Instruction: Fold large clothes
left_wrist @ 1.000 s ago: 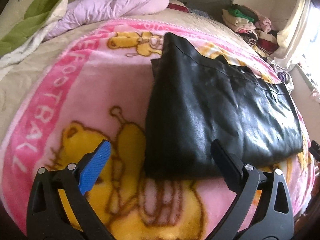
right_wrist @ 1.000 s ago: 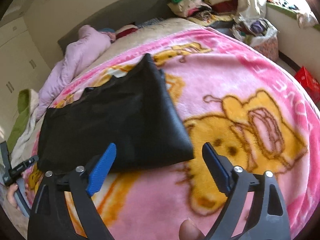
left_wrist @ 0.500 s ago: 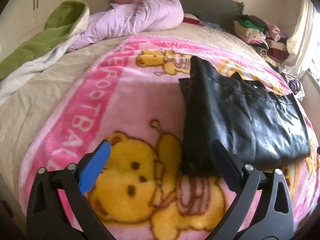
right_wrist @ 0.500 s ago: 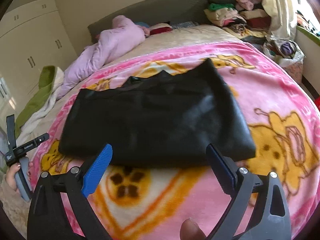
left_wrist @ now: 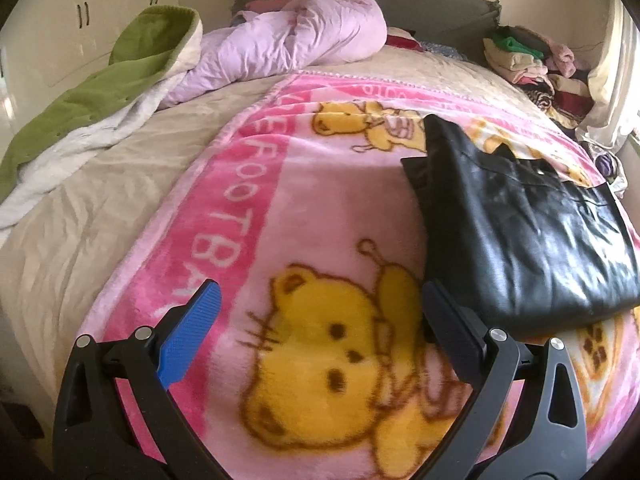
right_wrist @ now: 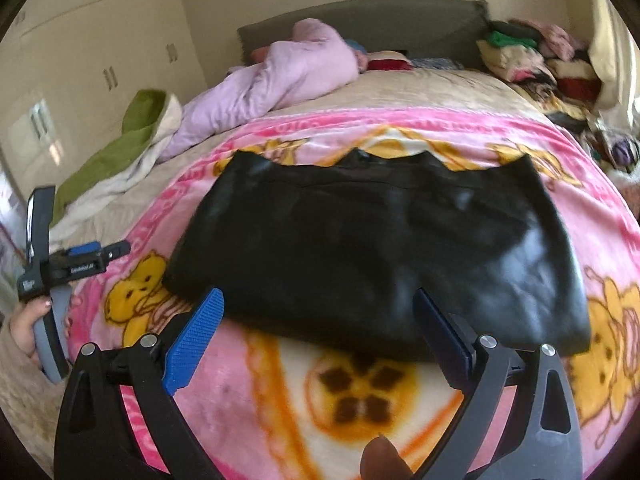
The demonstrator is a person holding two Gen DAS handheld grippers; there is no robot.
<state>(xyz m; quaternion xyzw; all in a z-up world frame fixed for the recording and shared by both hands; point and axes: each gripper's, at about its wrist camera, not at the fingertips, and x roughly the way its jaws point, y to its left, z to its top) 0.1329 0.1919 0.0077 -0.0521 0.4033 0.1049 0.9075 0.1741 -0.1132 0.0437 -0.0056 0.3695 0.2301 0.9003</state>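
Left wrist view. Green-lined blanket (left_wrist: 100,92) and lilac quilt (left_wrist: 288,40) lie at the far left of the bed (left_wrist: 100,208), beyond the pink cartoon blanket (left_wrist: 320,208) that covers its near half. The left gripper (left_wrist: 320,312) stands over the yellow bear print with its jaws spread wide and nothing between them; its blue finger pad (left_wrist: 192,336) is clear of any cloth. The folded black garment (left_wrist: 520,224), glossy like leather, lies flat on the pink blanket to the right of the gripper, its near left corner just behind the dark right-hand finger (left_wrist: 452,336); whether the two touch cannot be told. A stack of folded clothes (left_wrist: 528,64) sits at the far right corner by the headboard (left_wrist: 432,12).

Right wrist view. At the far left a hand (right_wrist: 28,320) grips the handle of the left gripper (right_wrist: 100,252), well apart from the garment. The black garment (right_wrist: 380,248) fills the middle of the view, folded into a broad rectangle with its long near edge running across the pink blanket (right_wrist: 260,400). The right gripper (right_wrist: 320,312) is opened wide, its jaws having just been widening, and holds nothing; the garment's near edge lies just beyond and between the two fingers, which do not press on it. A fingertip (right_wrist: 380,456) shows at the bottom edge.
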